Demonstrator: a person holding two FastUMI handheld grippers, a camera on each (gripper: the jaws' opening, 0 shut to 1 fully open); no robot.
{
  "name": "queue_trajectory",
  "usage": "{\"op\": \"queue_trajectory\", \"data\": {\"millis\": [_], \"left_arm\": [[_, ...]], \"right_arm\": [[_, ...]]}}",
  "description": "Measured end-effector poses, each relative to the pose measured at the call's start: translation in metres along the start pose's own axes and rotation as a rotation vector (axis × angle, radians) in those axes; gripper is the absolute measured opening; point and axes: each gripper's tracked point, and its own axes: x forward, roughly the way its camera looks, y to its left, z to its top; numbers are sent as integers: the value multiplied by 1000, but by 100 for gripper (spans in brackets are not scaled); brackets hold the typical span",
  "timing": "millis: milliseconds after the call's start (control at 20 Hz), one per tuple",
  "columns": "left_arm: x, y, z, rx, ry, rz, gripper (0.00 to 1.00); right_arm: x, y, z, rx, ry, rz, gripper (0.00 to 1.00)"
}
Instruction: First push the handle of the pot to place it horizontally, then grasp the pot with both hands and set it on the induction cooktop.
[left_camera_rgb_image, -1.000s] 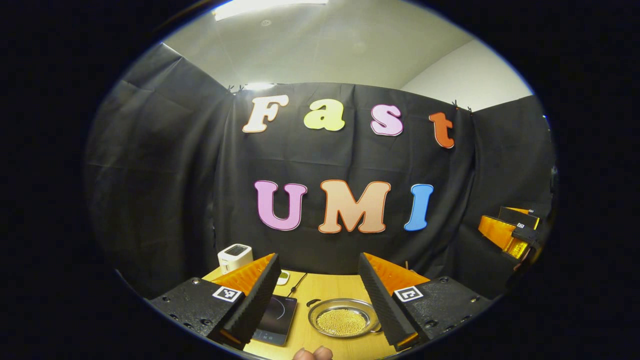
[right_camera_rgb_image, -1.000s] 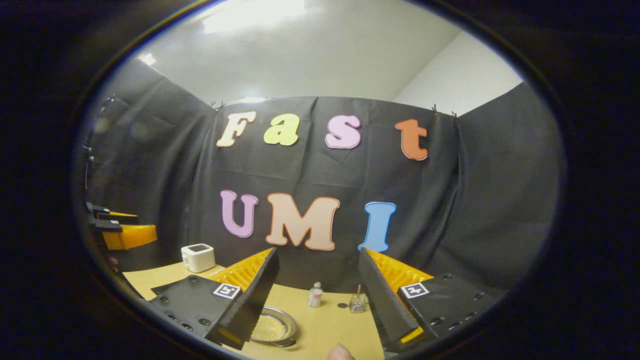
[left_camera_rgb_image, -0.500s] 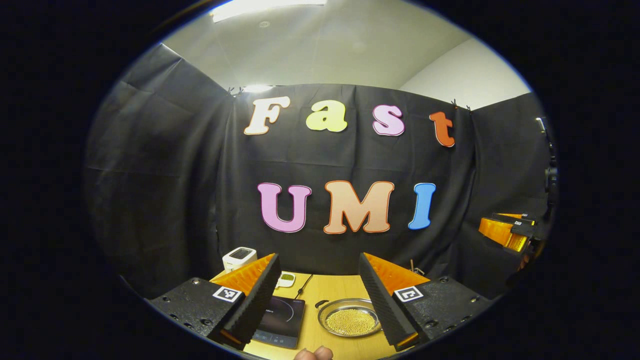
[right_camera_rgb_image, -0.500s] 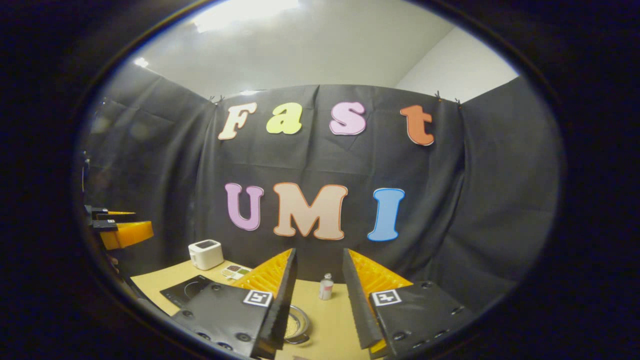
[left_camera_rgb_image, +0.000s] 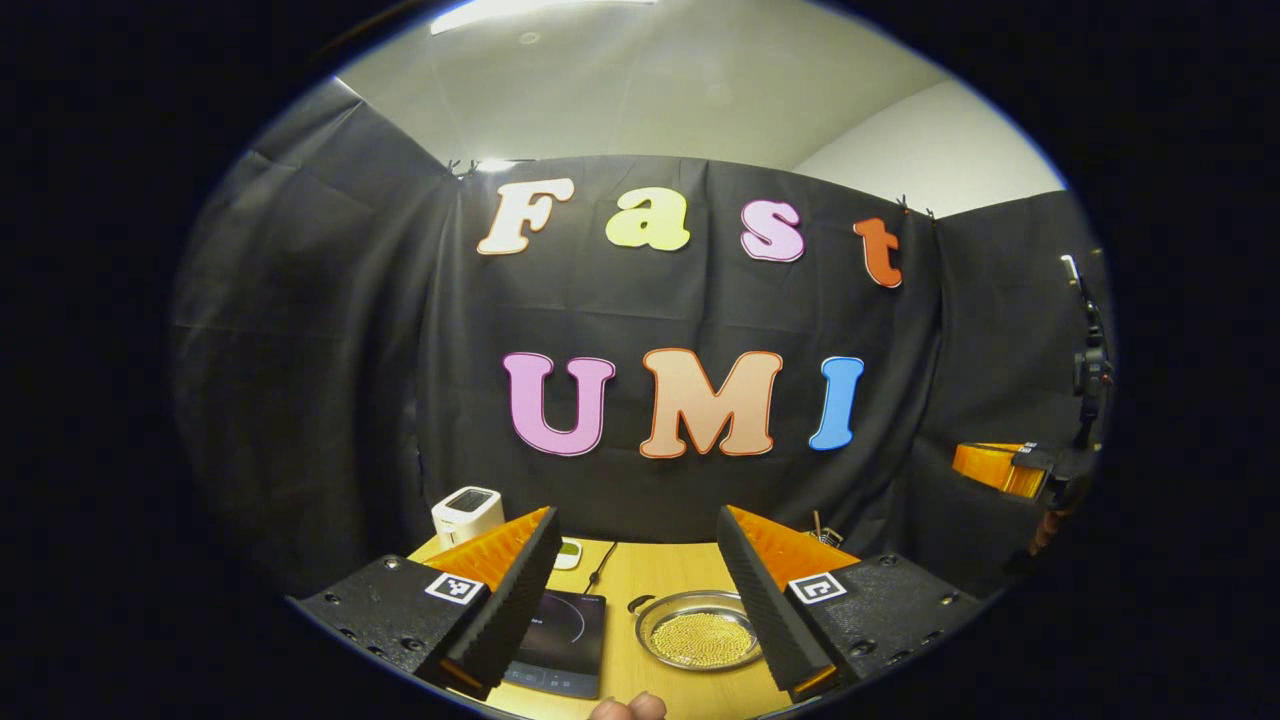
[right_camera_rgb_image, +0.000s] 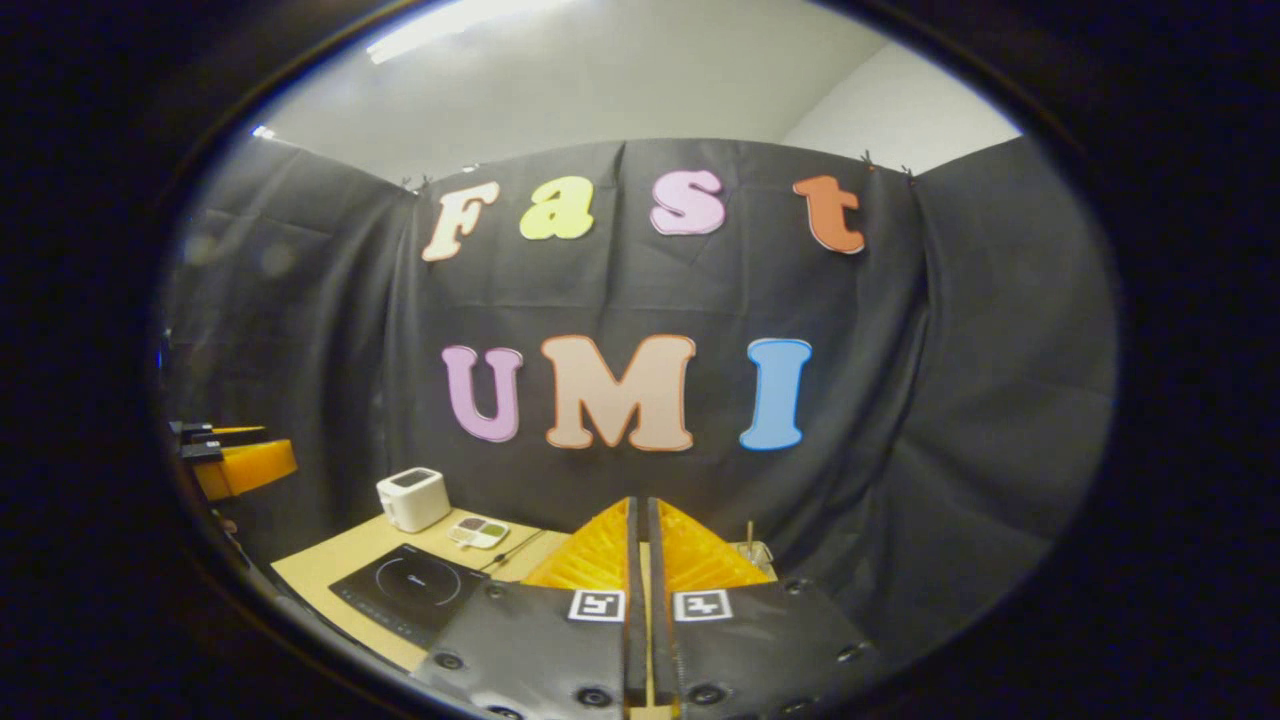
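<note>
Steel and shallow, the pot sits on the wooden table, holding a layer of small golden beads. Its short dark handle sticks out at the rim on the side toward the induction cooktop, which lies flat on the table just beside the pot, apart from it. In the left gripper view the left gripper hangs above the table with its two fingers spread wide and nothing between them; the pot shows in the gap, partly behind the right-hand finger. A fingertip of the person shows at the bottom edge. In the right gripper view the right gripper has its fingers pressed together with only a thin slit left and nothing held. Behind the cooktop stand a small white box-shaped appliance and a little white dish with coloured fillings, near the black cloth wall.
</note>
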Motion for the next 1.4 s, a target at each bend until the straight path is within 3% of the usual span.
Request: {"op": "queue_trajectory", "data": {"millis": [50,100,150,950,1400], "left_arm": [[6,2,-6,-3,14,6,92],[12,3,-8,-6,22,11,95],[17,2,-8,-6,21,16,92],[94,-29,-36,62,94,138,95],[122,-37,-69,112,210,116,95]], "right_arm": [[5,0,-9,14,29,11,0],[10,2,-16,23,42,23,7],[21,2,-17,27,46,49,0],[112,13,-130,170,218,382,0],[129,30,-218,217,406,499,3]]}}
